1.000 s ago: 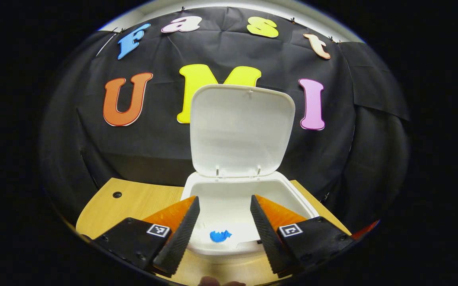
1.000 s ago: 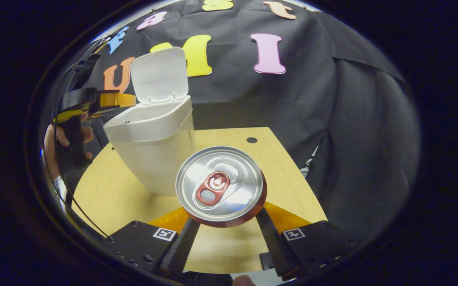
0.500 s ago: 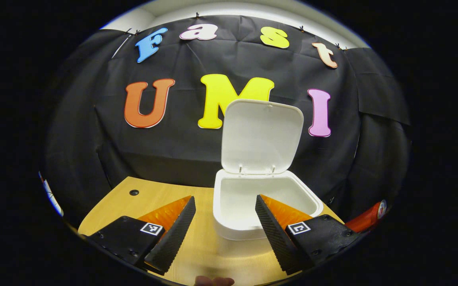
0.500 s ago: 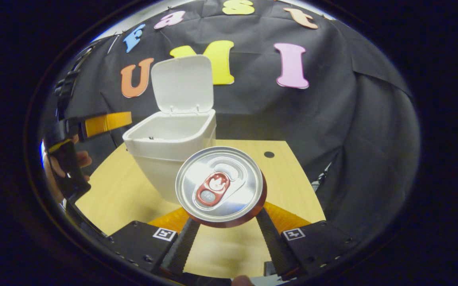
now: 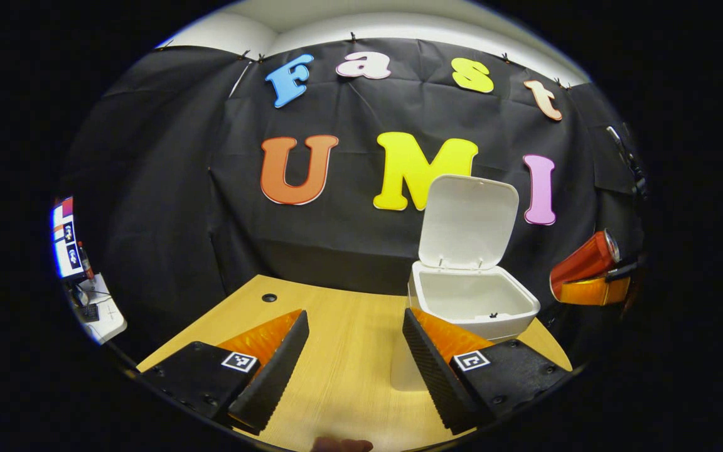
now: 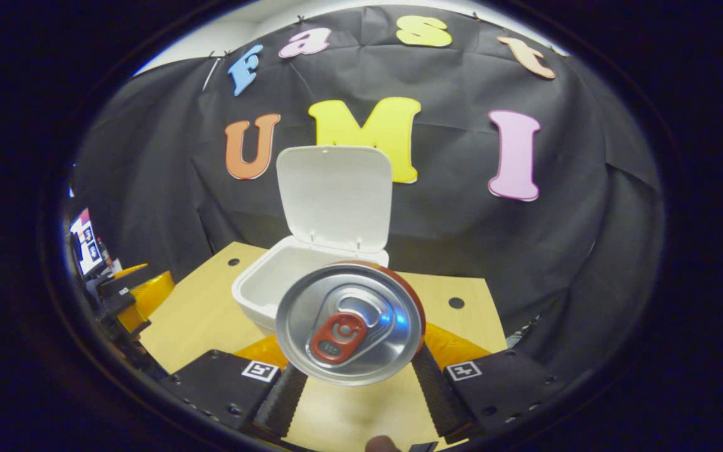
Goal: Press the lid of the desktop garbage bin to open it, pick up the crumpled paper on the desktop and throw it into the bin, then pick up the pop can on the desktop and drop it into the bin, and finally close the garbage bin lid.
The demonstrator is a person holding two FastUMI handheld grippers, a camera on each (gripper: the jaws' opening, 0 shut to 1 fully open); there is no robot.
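The white desktop bin (image 5: 471, 301) stands on the wooden desk with its lid (image 5: 468, 221) up; in the right gripper view the bin (image 6: 273, 282) and its raised lid (image 6: 335, 194) are straight ahead. My right gripper (image 6: 352, 383) is shut on the red pop can (image 6: 350, 329), whose silver top faces the camera, in the air in front of the bin. In the left gripper view the can (image 5: 584, 262) hangs to the right of the bin. My left gripper (image 5: 352, 364) is open and holds nothing, left of the bin above the desk. In the right gripper view it (image 6: 132, 295) sits at far left.
The wooden desk (image 5: 342, 351) has round cable holes (image 5: 268, 297), (image 6: 455, 302). A small white stand with equipment (image 5: 95, 307) is past the desk's left edge. Black cloth walls close the back and sides.
My left gripper has drawn back and to the left from over the bin. My right gripper has risen with the can and swung to face the bin's opening.
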